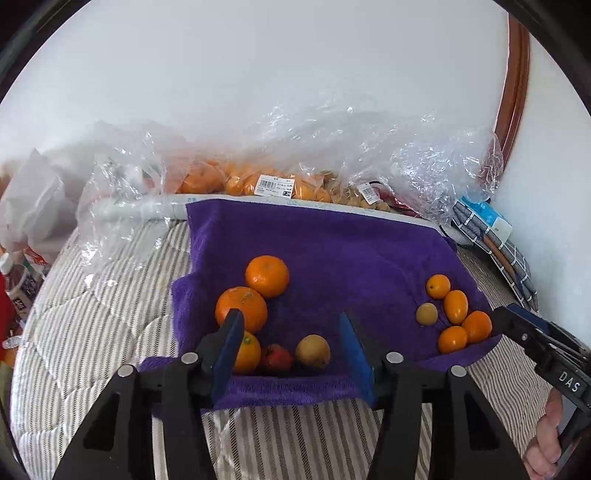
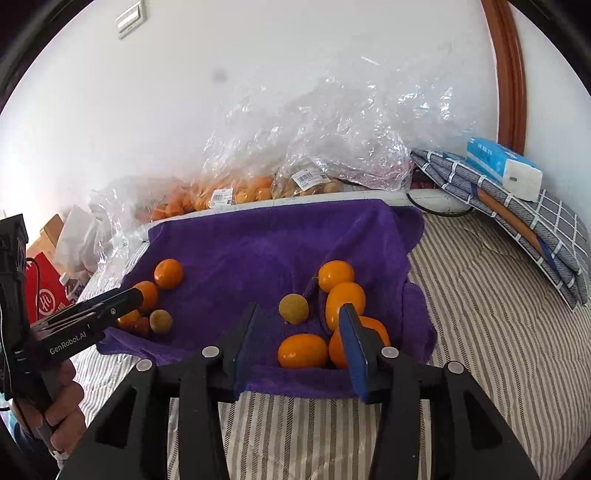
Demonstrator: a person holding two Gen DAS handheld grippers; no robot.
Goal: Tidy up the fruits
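Right wrist view, "GenRobot.AI" on left tool (image 2: 138, 295), jaws apart

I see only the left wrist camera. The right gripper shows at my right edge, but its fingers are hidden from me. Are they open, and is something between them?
Observer: The right gripper is open and holds nothing. An oval orange fruit lies on the purple towel, seen in the gap between its fingers.
Operator: Does its right finger touch any fruit?
Observer: I cannot tell. That finger covers part of another orange fruit behind it.
Operator: Is there anything on the wall that I miss?
Observer: Yes, a white switch plate at the upper left.
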